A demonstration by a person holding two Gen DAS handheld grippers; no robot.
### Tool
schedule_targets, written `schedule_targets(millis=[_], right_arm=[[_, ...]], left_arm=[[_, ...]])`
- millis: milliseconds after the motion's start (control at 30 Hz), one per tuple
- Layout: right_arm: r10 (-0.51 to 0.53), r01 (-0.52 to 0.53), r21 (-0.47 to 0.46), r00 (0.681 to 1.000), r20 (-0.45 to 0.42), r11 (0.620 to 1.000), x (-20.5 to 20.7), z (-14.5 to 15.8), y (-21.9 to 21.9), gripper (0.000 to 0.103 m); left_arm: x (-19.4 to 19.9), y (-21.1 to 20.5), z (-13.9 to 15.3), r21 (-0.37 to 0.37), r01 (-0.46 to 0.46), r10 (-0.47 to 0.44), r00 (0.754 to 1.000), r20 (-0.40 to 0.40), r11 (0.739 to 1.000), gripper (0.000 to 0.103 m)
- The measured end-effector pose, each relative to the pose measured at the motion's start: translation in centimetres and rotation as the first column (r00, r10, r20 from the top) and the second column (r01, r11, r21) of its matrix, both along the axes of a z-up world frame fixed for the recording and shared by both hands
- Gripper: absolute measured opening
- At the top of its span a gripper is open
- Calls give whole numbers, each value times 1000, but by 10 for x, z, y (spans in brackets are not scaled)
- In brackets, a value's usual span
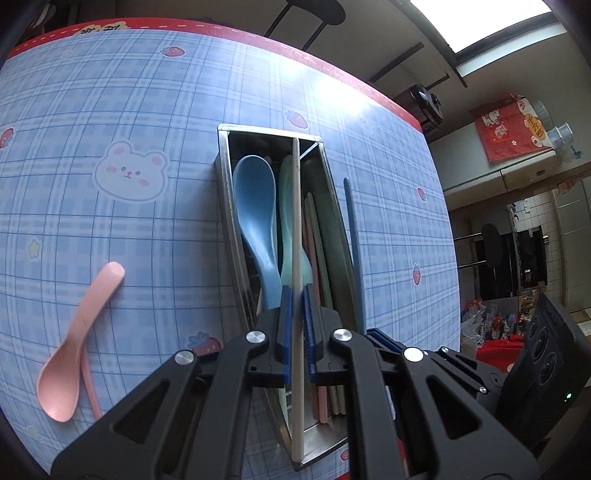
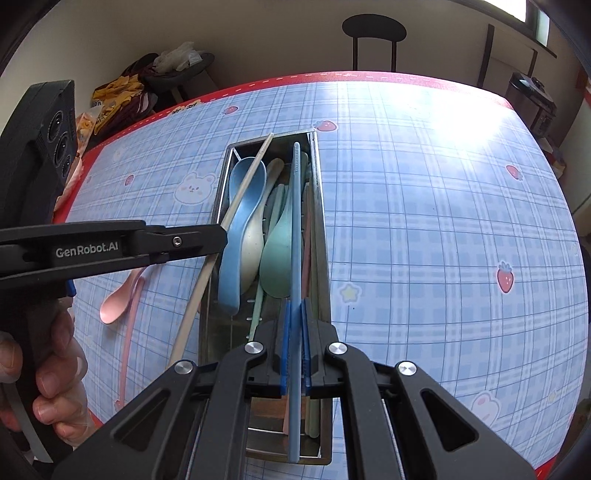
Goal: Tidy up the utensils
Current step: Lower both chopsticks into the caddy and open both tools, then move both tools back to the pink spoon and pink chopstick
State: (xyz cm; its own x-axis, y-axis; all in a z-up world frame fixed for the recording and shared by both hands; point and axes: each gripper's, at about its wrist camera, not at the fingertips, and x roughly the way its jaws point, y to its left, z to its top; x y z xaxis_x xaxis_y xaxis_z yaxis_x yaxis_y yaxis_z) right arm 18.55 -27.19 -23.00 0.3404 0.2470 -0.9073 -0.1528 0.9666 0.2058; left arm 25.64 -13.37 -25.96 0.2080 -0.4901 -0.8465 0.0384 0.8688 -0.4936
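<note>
A steel utensil box (image 1: 223,192) (image 2: 320,236) sits mid-table, holding a blue spoon (image 1: 256,206) (image 2: 236,221), a green spoon (image 2: 279,251), a cream spoon (image 2: 253,254) and several chopsticks. My left gripper (image 1: 297,295) is shut on a cream chopstick (image 1: 296,236) held lengthwise above the box; it also shows in the right wrist view (image 2: 243,184). My right gripper (image 2: 294,306) is shut on a blue chopstick (image 2: 295,229), above the box's right compartment; it shows in the left wrist view (image 1: 354,240). A pink spoon (image 1: 74,343) (image 2: 120,299) and a pink chopstick (image 1: 90,384) lie on the table, left of the box.
The table has a blue plaid cloth (image 1: 110,92) with a red border (image 2: 332,75). A black chair (image 2: 373,33) stands beyond the far edge. Bags and clutter (image 2: 122,92) sit off the table's left side.
</note>
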Motion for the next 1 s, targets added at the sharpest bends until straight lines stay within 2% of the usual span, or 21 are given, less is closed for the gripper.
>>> schedule_targets(millis=[200, 400, 467, 500, 700, 767, 833, 867, 933, 1000], right_arm=[[-7, 7, -8, 1000, -12, 1000, 8, -6, 1, 6], [-15, 15, 2, 999, -31, 1000, 17, -12, 9, 6], [-22, 22, -1, 999, -37, 1000, 18, -14, 9, 6], [-32, 32, 4, 999, -36, 999, 18, -13, 8, 7], [-68, 67, 38, 998, 9, 997, 7, 7, 3, 8], [-87, 86, 54, 996, 19, 995, 0, 13, 0, 17], [-103, 101, 59, 994, 32, 993, -9, 18, -1, 38], [-107, 105, 57, 994, 39, 993, -14, 20, 0, 41], [-108, 106, 52, 993, 42, 993, -23, 23, 2, 47], [-106, 104, 52, 994, 40, 993, -33, 23, 3, 52]], left_arm=[[12, -6, -15, 3, -22, 22, 999, -39, 1000, 10], [8, -11, -17, 10, -6, 7, 999, -38, 1000, 10], [8, -12, -15, 12, 3, -3, 999, -35, 1000, 15], [6, -10, -12, 14, 9, -9, 1000, -25, 1000, 21], [-8, 11, 22, 51, 28, -32, 997, 77, 998, 27], [-14, 22, 36, 76, 38, -47, 991, 129, 996, 37], [-22, 35, 51, 120, 44, -66, 980, 188, 992, 48], [-27, 42, 57, 145, 48, -78, 974, 213, 988, 49], [-37, 59, 67, 198, 48, -99, 961, 257, 979, 60], [-51, 77, 75, 248, 37, -112, 949, 295, 968, 60]])
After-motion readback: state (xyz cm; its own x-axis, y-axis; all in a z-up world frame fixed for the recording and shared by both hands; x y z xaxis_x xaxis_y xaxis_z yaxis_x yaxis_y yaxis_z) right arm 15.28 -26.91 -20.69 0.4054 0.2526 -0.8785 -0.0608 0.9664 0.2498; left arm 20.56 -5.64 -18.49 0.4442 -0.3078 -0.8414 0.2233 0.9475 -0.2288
